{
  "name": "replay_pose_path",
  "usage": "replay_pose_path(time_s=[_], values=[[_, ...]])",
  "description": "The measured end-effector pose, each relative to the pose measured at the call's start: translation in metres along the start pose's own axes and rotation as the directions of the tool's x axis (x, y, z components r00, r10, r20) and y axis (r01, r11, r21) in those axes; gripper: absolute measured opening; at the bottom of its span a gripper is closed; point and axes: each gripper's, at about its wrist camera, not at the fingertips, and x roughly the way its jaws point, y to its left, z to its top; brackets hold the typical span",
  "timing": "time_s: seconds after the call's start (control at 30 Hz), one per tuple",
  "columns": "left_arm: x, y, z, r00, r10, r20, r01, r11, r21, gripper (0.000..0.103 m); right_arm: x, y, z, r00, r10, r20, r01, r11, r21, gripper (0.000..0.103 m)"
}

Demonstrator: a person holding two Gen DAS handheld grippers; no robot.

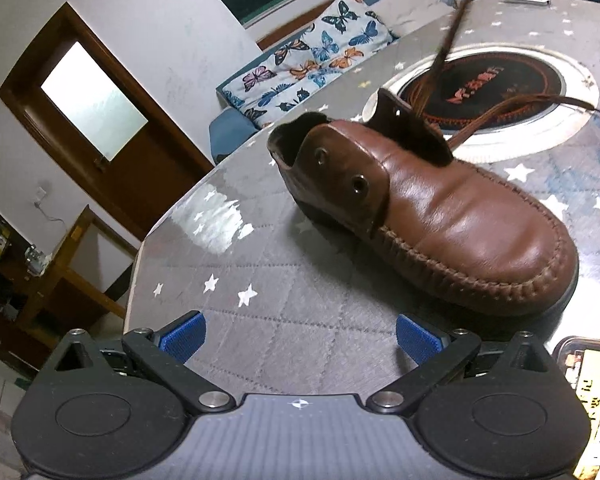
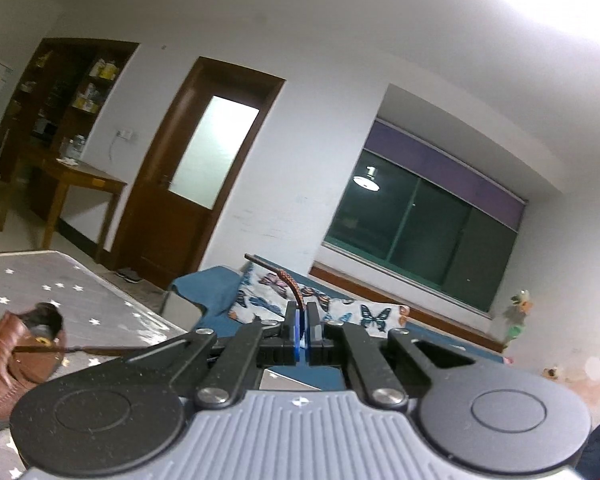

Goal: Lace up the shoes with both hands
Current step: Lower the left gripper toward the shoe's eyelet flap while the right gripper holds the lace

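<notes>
A brown leather shoe (image 1: 440, 216) lies on the grey star-patterned table (image 1: 280, 344), toe toward the lower right, with two empty eyelets on its near flap. My left gripper (image 1: 300, 338) hovers in front of it, open wide, nothing between its blue pads. A brown lace (image 1: 440, 60) rises taut from the shoe's far side toward the upper right; another length trails right across the table. In the right wrist view my right gripper (image 2: 302, 320) is shut on the lace (image 2: 292, 284), whose tip sticks up past the fingers. The lace stretches left to the shoe (image 2: 8, 368).
A round black-and-silver inset (image 1: 484, 92) sits in the table behind the shoe. A container with printed labels (image 1: 588, 400) is at the lower right. Beyond the table edge stand a sofa with a butterfly cushion (image 1: 308, 60), a door and a wooden desk.
</notes>
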Motion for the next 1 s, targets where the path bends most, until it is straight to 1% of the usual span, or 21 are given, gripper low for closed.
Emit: replay_pose_path(time_s=[0.3, 0.53, 0.63, 0.8, 0.9, 1.0], values=[[0.006, 0.002, -0.001, 1.0, 0.009, -0.026, -0.009, 1.0, 0.005, 0.103, 0.011, -0.01, -0.019, 0.998, -0.044, -0.034, 0.044, 0.999, -0.001, 0.001], [0.002, 0.018, 0.002, 1.0, -0.006, -0.027, 0.004, 0.998, -0.056, 0.103, 0.02, -0.005, -0.027, 0.997, -0.046, -0.067, 0.045, 0.999, -0.009, 0.001], [-0.004, 0.029, 0.005, 1.0, -0.012, -0.009, 0.011, 0.995, -0.096, 0.103, 0.025, -0.004, -0.031, 0.996, -0.044, -0.083, 0.044, 0.999, -0.008, 0.001], [-0.017, 0.041, 0.014, 0.998, -0.044, 0.044, 0.051, 0.985, -0.162, 0.103, 0.03, 0.006, -0.037, 0.994, -0.019, -0.105, 0.018, 1.0, -0.016, 0.001], [-0.025, 0.048, 0.021, 0.994, -0.072, 0.079, 0.087, 0.973, -0.212, 0.103, 0.033, 0.014, -0.04, 0.994, 0.004, -0.111, -0.006, 1.0, -0.02, 0.001], [-0.031, 0.051, 0.031, 0.988, -0.109, 0.106, 0.133, 0.959, -0.251, 0.101, 0.034, 0.025, -0.041, 0.992, 0.036, -0.117, -0.039, 0.999, -0.026, 0.001]])
